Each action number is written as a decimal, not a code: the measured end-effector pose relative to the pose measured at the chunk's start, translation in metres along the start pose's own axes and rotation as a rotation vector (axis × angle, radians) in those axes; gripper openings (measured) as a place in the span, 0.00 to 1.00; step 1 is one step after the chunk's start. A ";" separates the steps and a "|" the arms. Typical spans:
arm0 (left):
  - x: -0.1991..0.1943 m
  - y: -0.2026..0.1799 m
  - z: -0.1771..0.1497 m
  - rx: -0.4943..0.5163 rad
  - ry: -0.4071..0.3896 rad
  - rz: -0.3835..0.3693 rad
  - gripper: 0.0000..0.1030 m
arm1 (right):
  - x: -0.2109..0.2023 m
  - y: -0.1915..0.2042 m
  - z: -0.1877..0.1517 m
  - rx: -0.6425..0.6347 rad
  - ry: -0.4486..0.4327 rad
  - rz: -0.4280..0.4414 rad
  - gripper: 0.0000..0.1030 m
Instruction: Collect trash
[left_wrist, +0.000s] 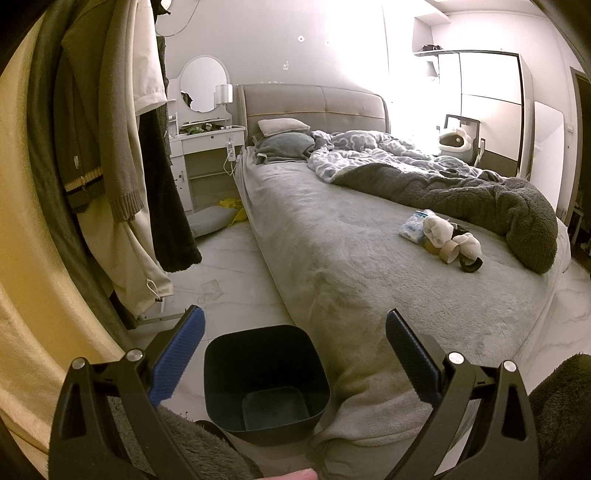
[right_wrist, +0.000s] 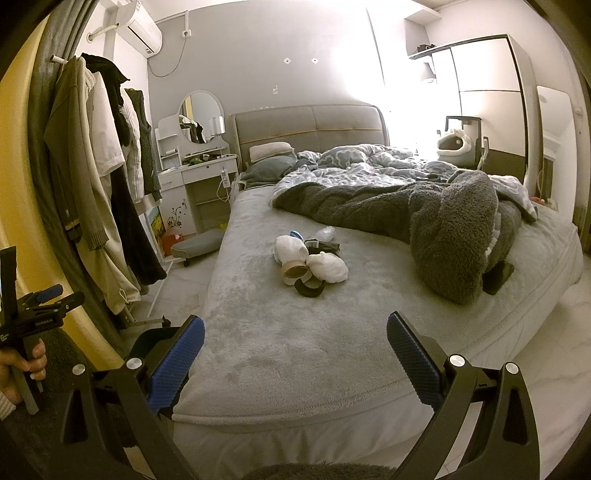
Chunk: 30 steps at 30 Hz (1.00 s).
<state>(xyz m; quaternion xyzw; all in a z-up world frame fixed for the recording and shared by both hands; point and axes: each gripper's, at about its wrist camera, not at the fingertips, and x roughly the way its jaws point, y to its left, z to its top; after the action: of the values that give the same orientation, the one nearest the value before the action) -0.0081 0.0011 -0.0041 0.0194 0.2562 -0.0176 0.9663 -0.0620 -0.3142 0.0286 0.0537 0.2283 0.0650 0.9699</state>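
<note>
A pile of trash (right_wrist: 312, 264) lies on the grey bed (right_wrist: 295, 350): white crumpled wads, cardboard tape rolls, a black band and a plastic wrapper. It also shows in the left wrist view (left_wrist: 441, 236) at the right. A dark empty bin (left_wrist: 266, 380) stands on the floor at the bed's foot corner, just below my left gripper (left_wrist: 295, 321), which is open and empty. My right gripper (right_wrist: 295, 328) is open and empty over the bed's foot, well short of the pile. The left gripper also shows at the left edge of the right wrist view (right_wrist: 40, 306).
A clothes rack with hanging coats (right_wrist: 107, 192) stands left of the bed. A rumpled grey duvet (right_wrist: 443, 218) covers the bed's far right side. A white dressing table (right_wrist: 199, 181) and a low cushioned stool (right_wrist: 199, 243) stand beside the headboard. A wardrobe (right_wrist: 491, 103) is at the back right.
</note>
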 end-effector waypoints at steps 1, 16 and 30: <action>0.000 0.000 0.000 -0.001 -0.001 -0.001 0.97 | 0.000 0.000 0.000 0.000 0.000 0.000 0.97; -0.002 0.005 0.010 -0.023 -0.007 -0.027 0.97 | 0.004 0.007 0.001 -0.034 0.031 -0.037 0.97; 0.028 0.001 0.031 -0.022 -0.004 -0.108 0.97 | 0.054 -0.003 0.032 0.025 0.068 -0.006 0.97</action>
<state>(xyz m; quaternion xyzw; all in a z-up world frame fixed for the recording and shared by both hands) 0.0315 0.0000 0.0085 -0.0051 0.2554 -0.0668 0.9645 0.0007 -0.3111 0.0336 0.0627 0.2623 0.0610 0.9610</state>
